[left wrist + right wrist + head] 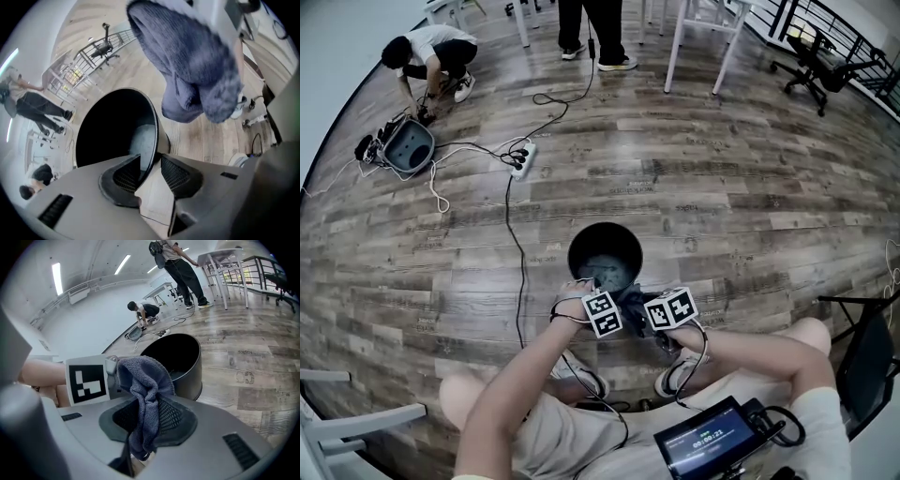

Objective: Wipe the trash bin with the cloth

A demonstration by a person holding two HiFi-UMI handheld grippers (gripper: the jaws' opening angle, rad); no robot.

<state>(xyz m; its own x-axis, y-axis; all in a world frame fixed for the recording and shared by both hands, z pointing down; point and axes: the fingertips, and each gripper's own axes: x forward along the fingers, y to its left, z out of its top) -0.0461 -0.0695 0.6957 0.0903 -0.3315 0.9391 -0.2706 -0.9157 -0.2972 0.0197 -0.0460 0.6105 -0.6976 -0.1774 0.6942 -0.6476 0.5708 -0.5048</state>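
The round black trash bin [605,253] stands upright on the grey-brown wooden plank floor [722,187], just ahead of the person's knees. It is open-topped and thin-walled, with a dull pale patch at its bottom. The left tool [149,171] is closed on the bin's near rim, with one pad inside the wall and the other outside. The right tool [147,418] pinches a blue-grey ribbed cloth [145,380]. The cloth bunches up in a soft fold above the jaws and hangs beside the left tool, close to the bin's outer wall.

From the head view the two marker cubes cover the near rim, and little of the cloth shows. In the left gripper view most of the bin's inside is plain black with no detail to make out. The cloth's lower end disappears down between the right tool's pads. Whether the cloth touches the bin cannot be told.
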